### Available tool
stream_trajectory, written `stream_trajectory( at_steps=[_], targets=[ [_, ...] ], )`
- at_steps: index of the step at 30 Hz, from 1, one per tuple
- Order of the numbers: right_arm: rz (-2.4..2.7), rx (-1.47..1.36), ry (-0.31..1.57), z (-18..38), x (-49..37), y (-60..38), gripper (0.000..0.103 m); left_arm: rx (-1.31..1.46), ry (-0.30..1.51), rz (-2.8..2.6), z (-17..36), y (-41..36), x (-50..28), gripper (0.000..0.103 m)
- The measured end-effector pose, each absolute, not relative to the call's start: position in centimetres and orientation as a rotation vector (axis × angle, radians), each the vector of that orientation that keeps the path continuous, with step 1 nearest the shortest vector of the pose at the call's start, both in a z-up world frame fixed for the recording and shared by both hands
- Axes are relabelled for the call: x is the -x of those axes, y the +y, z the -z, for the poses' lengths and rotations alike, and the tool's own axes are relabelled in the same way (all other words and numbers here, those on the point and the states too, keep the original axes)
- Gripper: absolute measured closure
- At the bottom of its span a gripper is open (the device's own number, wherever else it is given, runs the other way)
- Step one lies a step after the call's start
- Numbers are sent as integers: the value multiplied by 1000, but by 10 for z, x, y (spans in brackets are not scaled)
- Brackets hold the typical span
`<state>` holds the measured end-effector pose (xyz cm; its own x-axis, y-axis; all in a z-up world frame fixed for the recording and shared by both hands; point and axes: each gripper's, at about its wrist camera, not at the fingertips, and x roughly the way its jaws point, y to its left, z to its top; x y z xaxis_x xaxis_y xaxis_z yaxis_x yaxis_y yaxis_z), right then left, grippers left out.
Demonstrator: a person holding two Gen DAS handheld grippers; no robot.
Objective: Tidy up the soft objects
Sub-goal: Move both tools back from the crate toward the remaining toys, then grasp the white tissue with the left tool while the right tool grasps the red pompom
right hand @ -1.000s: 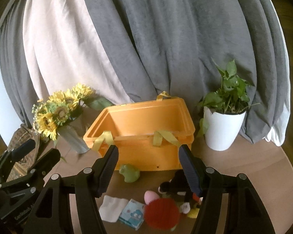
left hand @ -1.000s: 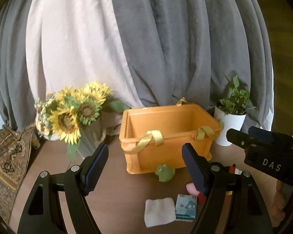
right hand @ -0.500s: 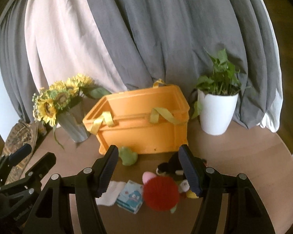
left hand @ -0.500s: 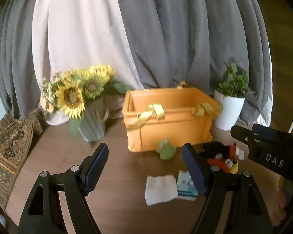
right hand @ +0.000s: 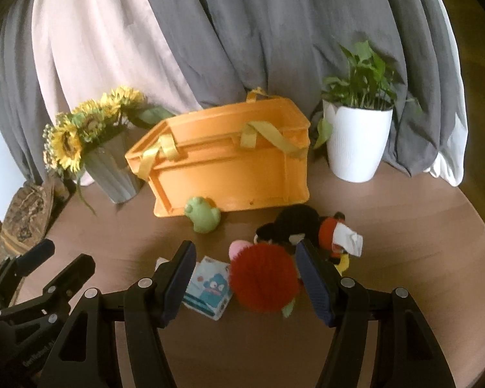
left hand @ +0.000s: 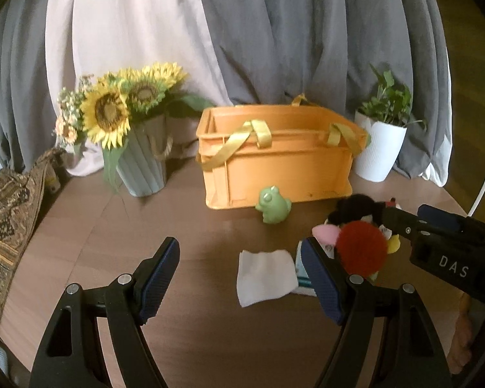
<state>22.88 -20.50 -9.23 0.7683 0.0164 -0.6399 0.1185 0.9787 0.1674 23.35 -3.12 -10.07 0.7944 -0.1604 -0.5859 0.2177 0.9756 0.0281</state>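
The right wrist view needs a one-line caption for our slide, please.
Open right gripper above a red pom-pom toy, with a green frog and an orange basket behind.

We see our right gripper (right hand: 244, 273) held above the brown table (right hand: 404, 258) with its jaws apart and nothing between the pads. Beyond them lie a red pom-pom plush (right hand: 263, 279), a tissue pack (right hand: 208, 287), a black plush (right hand: 294, 223) and a green frog (right hand: 202, 215). Behind stands the orange crate (right hand: 229, 168), flanked by sunflowers (right hand: 80, 132) and a potted plant (right hand: 355, 139).
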Motion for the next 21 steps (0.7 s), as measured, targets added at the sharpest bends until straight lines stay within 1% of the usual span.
stream_trajectory(
  at_steps=[9, 16, 21],
  targets=[
    [99, -191, 736, 113, -235, -203, 38, -106, 678, 227, 125, -31, -246, 26],
    [130, -239, 786, 135, -243, -208, 38, -122, 720, 265, 145, -37, -262, 26],
    [147, -250, 805, 148, -250, -209, 38, -117, 749, 283, 158, -39, -273, 28]
  ],
)
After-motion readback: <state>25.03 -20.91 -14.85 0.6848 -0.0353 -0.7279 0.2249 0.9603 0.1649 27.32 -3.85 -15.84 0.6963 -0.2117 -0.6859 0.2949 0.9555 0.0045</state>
